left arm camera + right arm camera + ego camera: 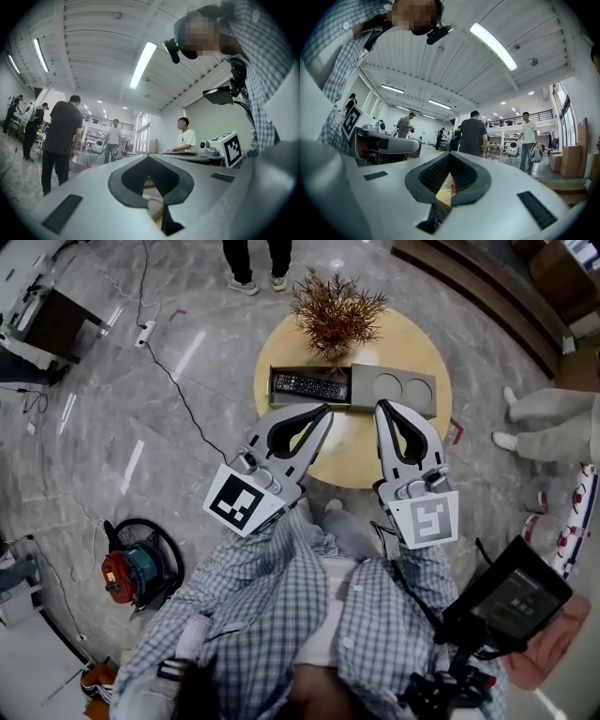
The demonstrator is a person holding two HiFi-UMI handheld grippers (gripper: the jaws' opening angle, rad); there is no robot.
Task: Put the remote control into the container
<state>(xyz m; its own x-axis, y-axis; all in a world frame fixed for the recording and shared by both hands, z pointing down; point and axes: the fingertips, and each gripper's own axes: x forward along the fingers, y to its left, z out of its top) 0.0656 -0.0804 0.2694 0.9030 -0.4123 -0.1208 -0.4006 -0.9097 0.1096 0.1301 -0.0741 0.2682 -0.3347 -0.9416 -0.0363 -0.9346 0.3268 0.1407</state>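
The remote control (309, 385) lies flat in what looks like the open left compartment of the container (394, 388). The container sits on the round table (356, 454) in front of a dried plant (336, 310), so the task looks done or nearly so. The left gripper (327, 411) and right gripper (382, 407) hang side by side over the table's near edge, each with jaws pressed together on nothing, apparently idle.

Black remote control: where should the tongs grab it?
Probably its middle, pinched across the narrow width, coming straight down from above. The long black remote control lies flat and sideways in the grey rectangular tray, whose rim likely blocks a level approach.
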